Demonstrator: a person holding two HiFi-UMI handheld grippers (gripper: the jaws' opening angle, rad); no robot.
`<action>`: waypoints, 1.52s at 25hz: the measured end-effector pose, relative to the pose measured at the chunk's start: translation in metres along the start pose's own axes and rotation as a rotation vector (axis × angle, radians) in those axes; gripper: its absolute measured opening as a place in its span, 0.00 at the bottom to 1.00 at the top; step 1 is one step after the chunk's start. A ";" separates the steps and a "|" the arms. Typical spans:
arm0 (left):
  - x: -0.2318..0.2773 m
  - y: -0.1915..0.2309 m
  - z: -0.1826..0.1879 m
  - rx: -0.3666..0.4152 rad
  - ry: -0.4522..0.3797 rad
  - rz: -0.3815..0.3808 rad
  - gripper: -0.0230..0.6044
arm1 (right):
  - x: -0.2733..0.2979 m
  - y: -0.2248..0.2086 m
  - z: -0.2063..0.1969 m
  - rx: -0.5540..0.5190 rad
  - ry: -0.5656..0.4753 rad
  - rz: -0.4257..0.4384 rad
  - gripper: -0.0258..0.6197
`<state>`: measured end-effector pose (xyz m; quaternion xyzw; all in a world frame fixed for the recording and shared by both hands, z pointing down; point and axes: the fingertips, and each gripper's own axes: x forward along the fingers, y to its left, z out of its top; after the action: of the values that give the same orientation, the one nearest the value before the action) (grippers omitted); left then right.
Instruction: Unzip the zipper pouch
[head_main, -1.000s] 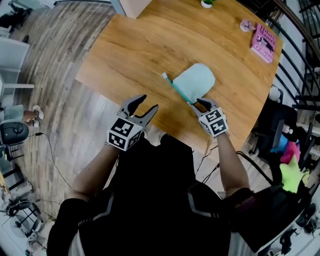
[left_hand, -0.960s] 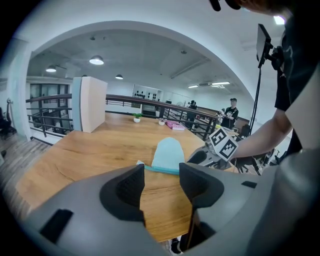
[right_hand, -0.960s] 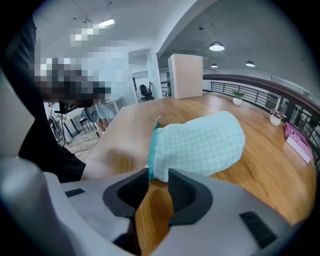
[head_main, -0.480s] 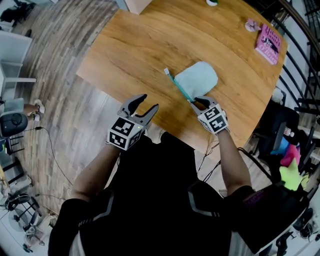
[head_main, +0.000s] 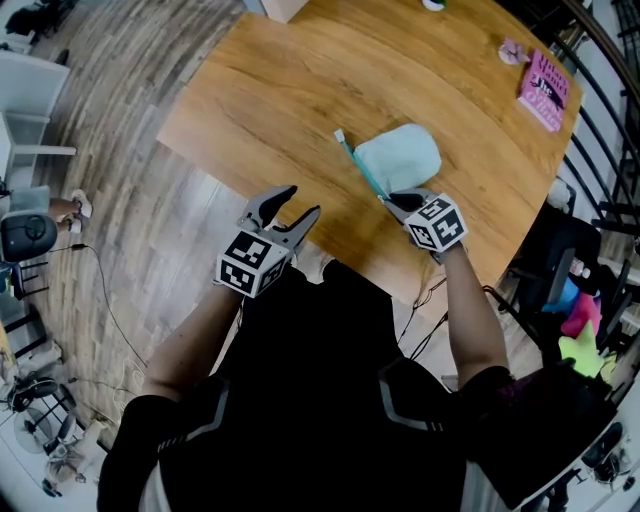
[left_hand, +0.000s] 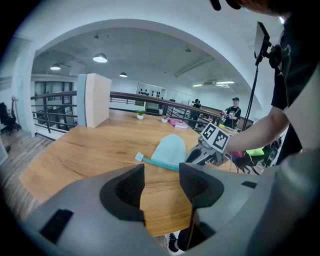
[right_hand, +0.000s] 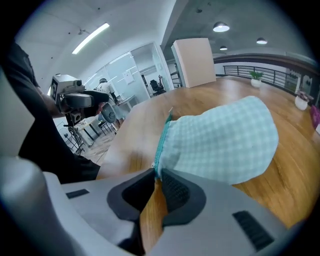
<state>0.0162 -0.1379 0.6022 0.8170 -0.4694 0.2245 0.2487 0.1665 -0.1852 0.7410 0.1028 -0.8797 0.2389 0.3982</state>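
Wooden tabletop (head_main: 300, 90), near its right-hand edge, carries a mint-green checked fabric zipper pouch (head_main: 400, 155). The right gripper (head_main: 398, 200) has just been closing its jaws and now pinches the pouch's near corner, from which the teal zipper (head_main: 362, 170) runs away. The left gripper (head_main: 295, 210), farther off by the near edge, has its jaws apart and empty.

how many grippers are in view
2. The left gripper is at the table's near edge, jaws open and empty. The right gripper has just been closing its jaws on the pouch's zipper end.
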 end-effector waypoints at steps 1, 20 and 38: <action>-0.001 0.000 0.000 0.001 0.000 0.001 0.41 | 0.000 0.000 0.000 0.021 -0.006 0.008 0.12; 0.009 -0.018 0.065 0.210 -0.090 -0.143 0.37 | -0.077 0.023 0.077 0.367 -0.362 0.039 0.10; -0.002 -0.090 0.132 0.604 -0.222 -0.506 0.30 | -0.175 0.094 0.161 0.431 -0.594 -0.082 0.09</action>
<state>0.1123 -0.1789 0.4807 0.9623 -0.1905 0.1941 -0.0070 0.1423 -0.1863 0.4866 0.2844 -0.8816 0.3620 0.1040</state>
